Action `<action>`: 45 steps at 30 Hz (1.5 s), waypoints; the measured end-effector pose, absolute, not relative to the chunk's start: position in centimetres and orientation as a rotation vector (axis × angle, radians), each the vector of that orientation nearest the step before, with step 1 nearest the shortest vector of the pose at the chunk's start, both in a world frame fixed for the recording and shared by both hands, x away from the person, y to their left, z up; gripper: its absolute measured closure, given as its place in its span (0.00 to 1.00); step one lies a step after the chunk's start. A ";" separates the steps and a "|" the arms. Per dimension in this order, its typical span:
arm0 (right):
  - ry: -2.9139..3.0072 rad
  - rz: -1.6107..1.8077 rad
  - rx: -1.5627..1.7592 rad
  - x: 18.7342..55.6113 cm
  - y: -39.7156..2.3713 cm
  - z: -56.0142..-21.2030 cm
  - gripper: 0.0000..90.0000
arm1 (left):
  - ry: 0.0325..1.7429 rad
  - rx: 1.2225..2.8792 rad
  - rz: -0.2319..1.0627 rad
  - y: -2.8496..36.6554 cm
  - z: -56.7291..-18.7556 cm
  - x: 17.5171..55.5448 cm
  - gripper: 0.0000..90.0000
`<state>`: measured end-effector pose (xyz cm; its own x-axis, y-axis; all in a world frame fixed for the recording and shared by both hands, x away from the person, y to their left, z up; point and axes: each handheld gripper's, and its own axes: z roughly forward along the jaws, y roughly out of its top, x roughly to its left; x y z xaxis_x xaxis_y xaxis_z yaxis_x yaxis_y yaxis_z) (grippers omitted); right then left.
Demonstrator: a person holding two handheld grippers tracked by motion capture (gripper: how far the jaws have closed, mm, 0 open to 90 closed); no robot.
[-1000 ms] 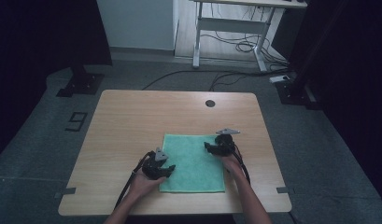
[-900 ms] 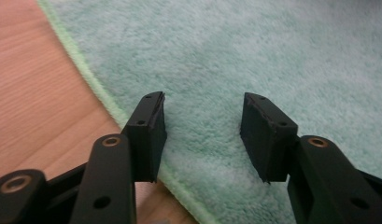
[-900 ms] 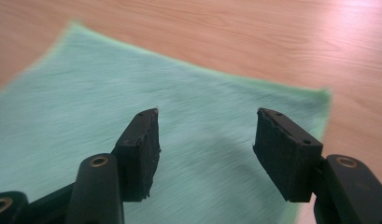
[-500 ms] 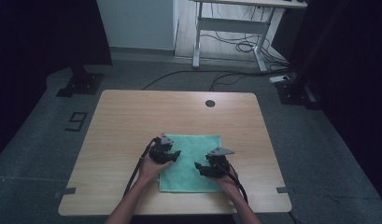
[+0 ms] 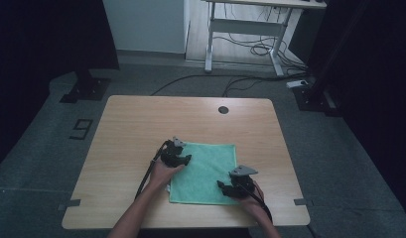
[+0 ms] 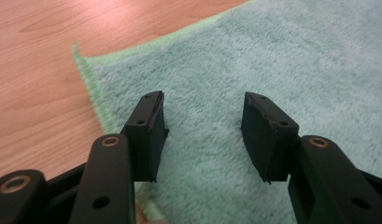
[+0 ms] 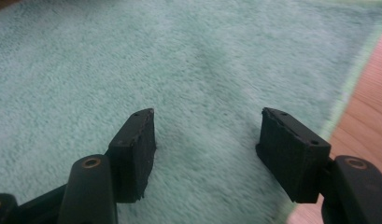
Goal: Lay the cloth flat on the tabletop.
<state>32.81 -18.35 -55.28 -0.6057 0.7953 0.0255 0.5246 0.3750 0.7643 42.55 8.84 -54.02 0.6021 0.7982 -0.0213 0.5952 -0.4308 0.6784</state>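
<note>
Green towel [image 5: 205, 173] lies flat on the wooden table [image 5: 141, 124], on the half of the table nearer to the person, and it looks like a square with a paler stitched border. Both tongs are placed on it, at opposite corners.

The left gripper [image 5: 183, 159] is at the far left corner of the towel. In the left gripper view its jaws are spread apart, the tips pressing down into the soft pile [image 6: 272, 60], with nothing pinched between them. Just to the left of its left jaw runs the towel's edge, and beyond that edge is bare wood [image 6: 34, 84].

The right gripper [image 5: 224, 186] is at the near right corner of the towel, well apart from the left one. In the right gripper view its jaws also stand wide apart over the cloth [image 7: 132, 56], and no fold is caught between them. The towel's edge passes just beside its right jaw, and the wood [image 7: 371, 93] shows past it.

Beyond both grippers, near the far edge of the table, there is a small dark round hole [image 5: 223, 109].
</note>
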 end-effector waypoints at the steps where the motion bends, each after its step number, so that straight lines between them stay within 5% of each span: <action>1: 2.293 1.083 1.158 32.8 -18.5 -55.3 0.41 | 1.097 2.177 0.401 9.0 -54.0 42.6 0.55; 7: 2.303 1.061 1.186 32.8 -18.5 -54.8 0.38 | 1.084 2.114 0.470 9.5 -52.8 42.7 0.59; 17: 2.376 1.109 1.098 31.0 -12.3 -55.1 0.36 | 1.114 2.167 0.413 9.3 -53.2 44.9 0.58; 45: 2.295 1.104 1.188 28.8 -20.9 -55.3 0.36 | 1.117 2.173 0.383 8.7 -53.9 43.9 0.58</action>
<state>28.77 -20.90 -55.26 -0.5978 0.7997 0.0570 0.5436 0.3520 0.7620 43.89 8.73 -53.88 0.5931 0.8043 -0.0370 0.6122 -0.4206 0.6695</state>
